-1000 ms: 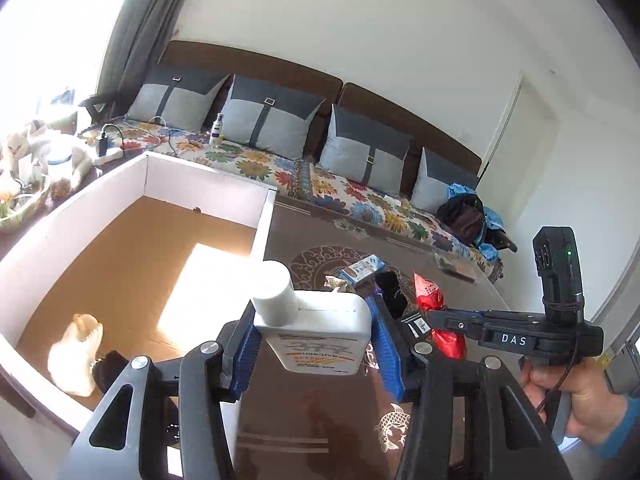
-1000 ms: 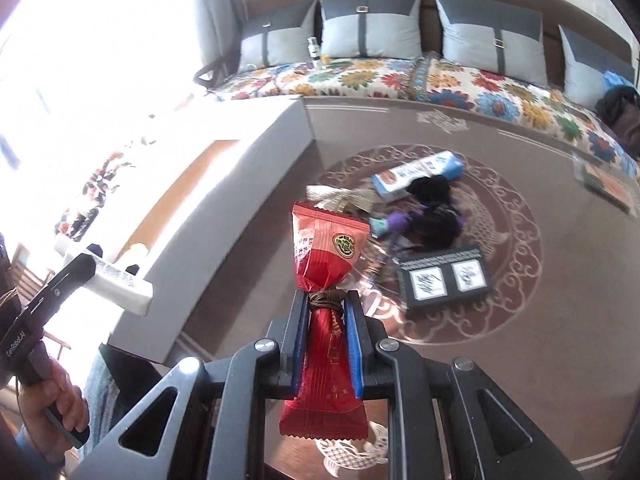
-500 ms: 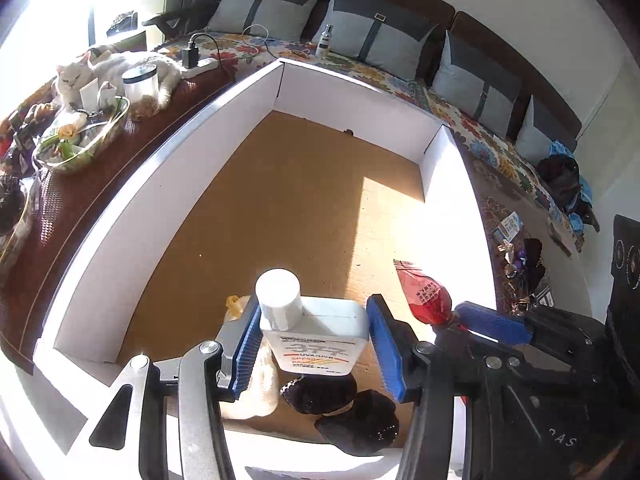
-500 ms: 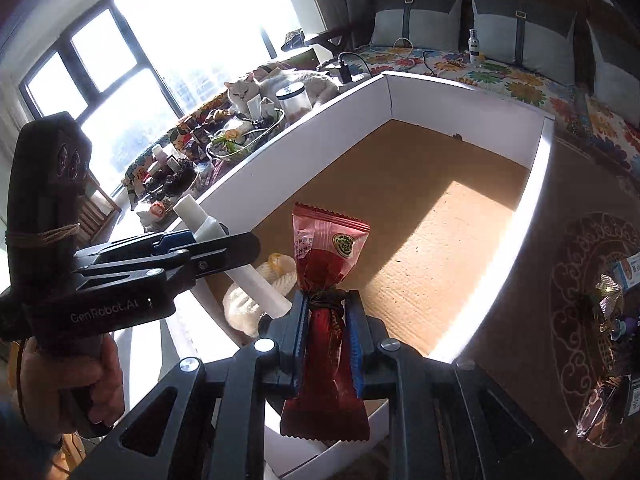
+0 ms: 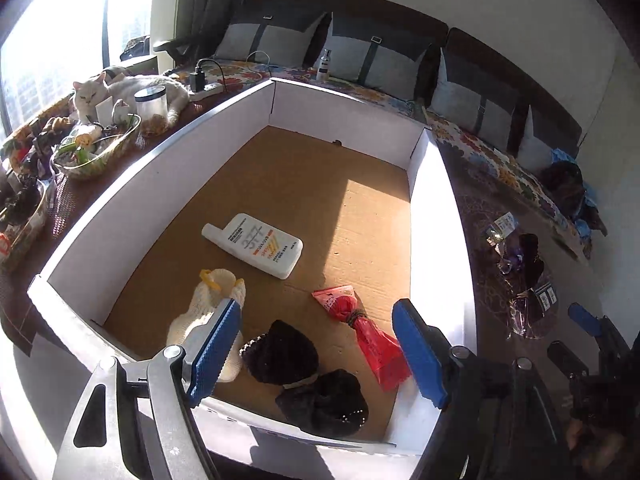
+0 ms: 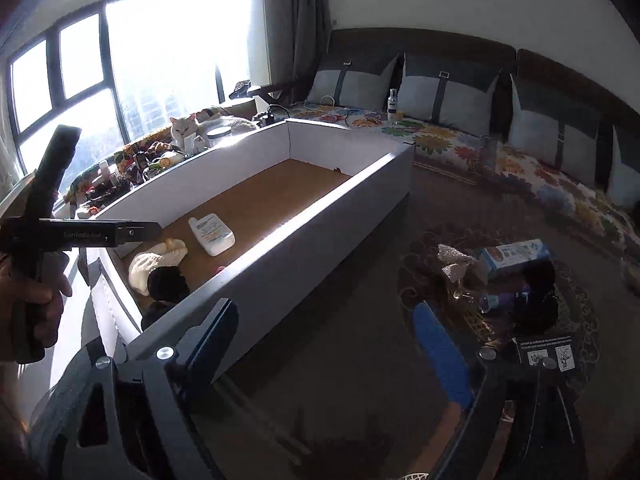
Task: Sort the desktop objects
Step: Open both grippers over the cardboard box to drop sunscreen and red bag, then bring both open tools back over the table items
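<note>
Both the left claw (image 5: 316, 354) and the right claw (image 6: 328, 354) are seen opening, empty. Ahead of the left claw, in the box (image 5: 160, 168), the white bottle (image 5: 253, 245) lies flat; judged stiff, light, slippery, best gripped across its narrow sides.

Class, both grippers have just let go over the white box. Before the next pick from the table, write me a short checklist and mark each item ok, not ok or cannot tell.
1. White bottle lies flat on the floor of the white box: ok.
2. Red snack packet lies inside the box, free of the pads: ok.
3. Left gripper empty, its jaws opening with nothing between them: ok.
4. Right gripper empty, its jaws opening with nothing between them: ok.
5. More things left on the table to sort, such as the blue-and-white carton and the black card: ok.
6. Which item is easiest to grip in that pile: cannot tell.
</note>
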`<control>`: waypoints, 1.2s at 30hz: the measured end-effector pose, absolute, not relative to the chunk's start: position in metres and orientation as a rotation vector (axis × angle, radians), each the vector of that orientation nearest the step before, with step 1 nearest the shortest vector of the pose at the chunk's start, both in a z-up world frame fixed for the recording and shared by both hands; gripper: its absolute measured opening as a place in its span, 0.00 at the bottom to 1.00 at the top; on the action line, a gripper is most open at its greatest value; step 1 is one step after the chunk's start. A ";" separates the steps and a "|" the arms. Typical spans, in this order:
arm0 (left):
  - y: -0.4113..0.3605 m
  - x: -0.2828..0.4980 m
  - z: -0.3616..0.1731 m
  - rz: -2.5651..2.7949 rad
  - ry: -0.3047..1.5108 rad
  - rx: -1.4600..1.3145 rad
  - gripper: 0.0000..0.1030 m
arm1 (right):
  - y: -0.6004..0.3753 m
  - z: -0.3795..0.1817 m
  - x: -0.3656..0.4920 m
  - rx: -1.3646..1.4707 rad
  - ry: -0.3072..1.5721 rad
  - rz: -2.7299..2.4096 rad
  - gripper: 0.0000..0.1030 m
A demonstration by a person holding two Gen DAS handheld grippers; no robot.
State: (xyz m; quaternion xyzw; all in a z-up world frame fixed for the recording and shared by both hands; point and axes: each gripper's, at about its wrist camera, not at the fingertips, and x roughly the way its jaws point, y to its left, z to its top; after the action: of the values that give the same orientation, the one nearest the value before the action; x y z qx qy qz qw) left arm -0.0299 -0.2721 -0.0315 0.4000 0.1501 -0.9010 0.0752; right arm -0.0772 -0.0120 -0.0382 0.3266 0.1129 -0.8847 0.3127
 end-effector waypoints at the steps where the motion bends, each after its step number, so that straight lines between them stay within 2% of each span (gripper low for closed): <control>1: -0.259 -0.026 -0.028 -2.735 0.452 1.192 0.75 | 0.009 -0.048 -0.074 0.871 0.322 -2.373 0.87; 6: -0.176 -0.019 -0.003 -2.943 0.424 1.204 0.76 | 0.111 -0.092 -0.069 1.034 0.373 -2.524 0.87; 7: -0.157 -0.020 0.000 -2.984 0.405 1.215 0.79 | 0.129 -0.097 -0.071 1.070 0.363 -2.544 0.87; 8: -0.138 -0.022 0.002 -3.023 0.385 1.233 0.89 | 0.146 -0.102 -0.072 1.101 0.354 -2.561 0.87; 9: -0.119 -0.023 0.003 -3.061 0.364 1.249 0.92 | 0.160 -0.105 -0.073 1.128 0.351 -2.577 0.87; 12: -0.067 -0.030 -0.009 -3.131 0.254 1.334 0.95 | 0.196 -0.114 -0.075 1.186 0.348 -2.629 0.87; 15: -0.027 -0.042 -0.044 -3.101 0.145 1.488 0.95 | 0.219 -0.120 -0.074 1.224 0.303 -2.665 0.87; 22: -0.003 -0.046 -0.118 -2.933 0.115 1.724 0.94 | 0.251 -0.134 -0.065 1.255 0.178 -2.716 0.87; 28: 0.003 -0.074 -0.112 -2.933 0.046 1.697 0.94 | 0.261 -0.129 -0.066 1.201 0.098 -2.755 0.87; 32: 0.014 -0.118 -0.101 -2.954 0.042 1.669 0.94 | 0.266 -0.131 -0.069 1.220 -0.023 -2.745 0.87; 36: 0.025 -0.165 -0.102 -2.930 0.025 1.669 0.94 | 0.270 -0.129 -0.067 1.206 -0.048 -2.744 0.87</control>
State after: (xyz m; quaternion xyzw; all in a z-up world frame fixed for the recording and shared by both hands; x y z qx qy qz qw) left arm -0.1648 0.0252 -0.1016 0.4918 0.0075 -0.8631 -0.1149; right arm -0.0668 0.2702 -0.1288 0.4013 -0.0160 -0.9130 0.0716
